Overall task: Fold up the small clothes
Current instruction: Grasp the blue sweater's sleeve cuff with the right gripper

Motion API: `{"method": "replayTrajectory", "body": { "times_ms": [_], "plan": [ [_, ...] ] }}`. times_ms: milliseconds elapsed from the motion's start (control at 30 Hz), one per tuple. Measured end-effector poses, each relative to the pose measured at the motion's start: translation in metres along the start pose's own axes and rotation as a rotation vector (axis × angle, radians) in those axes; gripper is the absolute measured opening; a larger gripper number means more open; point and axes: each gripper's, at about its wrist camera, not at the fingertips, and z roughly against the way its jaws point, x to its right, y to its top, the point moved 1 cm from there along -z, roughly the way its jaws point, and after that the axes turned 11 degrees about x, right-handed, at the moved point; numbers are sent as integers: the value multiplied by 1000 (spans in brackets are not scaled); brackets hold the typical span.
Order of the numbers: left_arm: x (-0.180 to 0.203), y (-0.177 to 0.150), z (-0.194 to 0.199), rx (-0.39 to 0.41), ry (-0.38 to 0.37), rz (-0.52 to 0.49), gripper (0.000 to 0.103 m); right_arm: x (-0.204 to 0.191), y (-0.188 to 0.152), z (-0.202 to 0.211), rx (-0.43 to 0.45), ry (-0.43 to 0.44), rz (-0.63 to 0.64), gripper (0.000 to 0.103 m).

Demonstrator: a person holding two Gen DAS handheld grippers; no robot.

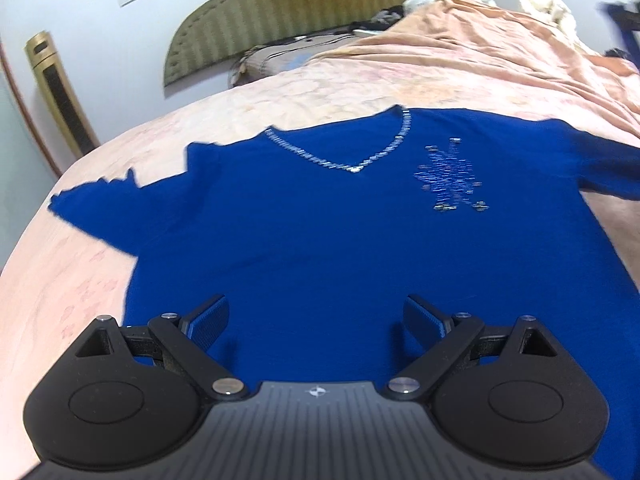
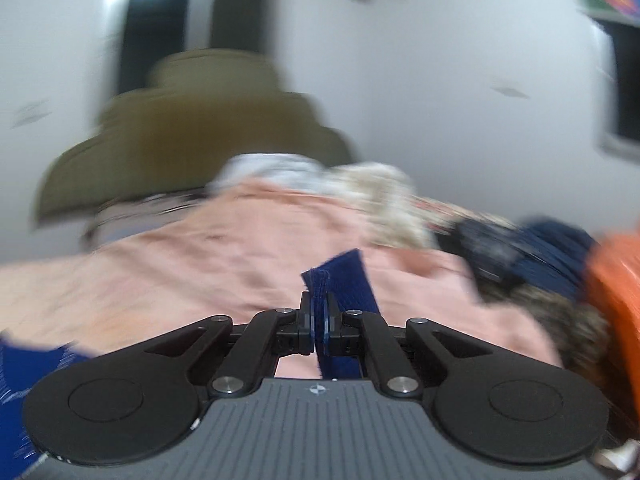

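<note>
A royal-blue V-neck shirt [image 1: 320, 232] with a sparkly neckline and chest emblem lies spread front-up on the pink bedspread [image 1: 100, 280]. My left gripper [image 1: 316, 320] is open and empty, hovering over the shirt's lower middle. In the blurred right wrist view my right gripper [image 2: 319, 320] is shut on a blue edge of the shirt [image 2: 340, 276], which sticks up between the fingers above the bedspread [image 2: 200, 264]. Another bit of the shirt [image 2: 24, 376] shows at the lower left.
An olive padded headboard [image 1: 288, 12] and pillows stand at the far end of the bed. A pile of clothes, dark blue [image 2: 532, 252] and orange [image 2: 616, 296], lies at the right. A gold tower unit [image 1: 60, 92] stands by the wall on the left.
</note>
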Motion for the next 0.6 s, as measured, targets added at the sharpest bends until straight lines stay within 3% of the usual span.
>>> {"method": "replayTrajectory", "body": {
  "times_ms": [167,333,500,600],
  "plan": [
    [-26,-10,1,-16,47,15,95,-133,-8,-14,-7,243,118,8],
    [-52,-20,-3,-47,101,52,95,-249,-36,-21,-85,444,143,8],
    [-74,-27,-8,-73,142,91,95,-339,-68,-7,-154,552,202,8],
    [-82,-31,-12,-87,163,111,95,-365,-76,-7,-184,582,201,8]
  ]
}}
